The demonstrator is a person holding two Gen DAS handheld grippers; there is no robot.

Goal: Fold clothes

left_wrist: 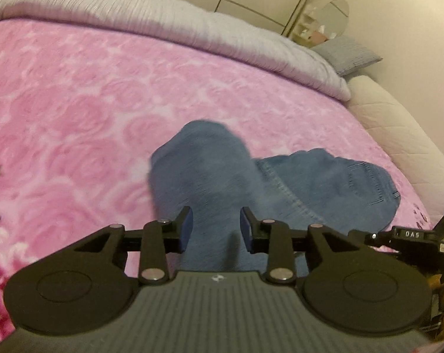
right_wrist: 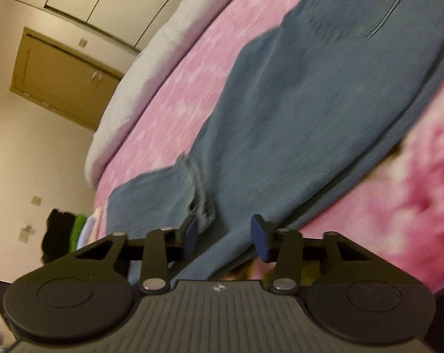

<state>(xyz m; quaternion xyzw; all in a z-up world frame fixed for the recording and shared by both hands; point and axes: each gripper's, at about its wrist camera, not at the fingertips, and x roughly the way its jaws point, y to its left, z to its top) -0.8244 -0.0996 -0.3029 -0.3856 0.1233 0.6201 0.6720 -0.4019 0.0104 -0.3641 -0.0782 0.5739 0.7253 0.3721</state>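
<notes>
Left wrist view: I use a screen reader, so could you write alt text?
Blue jeans lie rumpled on a pink rose-patterned blanket, with the left gripper just above them, fingers apart around denim. A grey duvet lies behind.

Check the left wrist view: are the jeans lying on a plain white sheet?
No, the jeans lie on a pink rose-patterned blanket that covers the bed.

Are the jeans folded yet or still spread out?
Partly folded: the jeans lie doubled over on the pink blanket, one leg end lapped across, not yet compact.
</notes>
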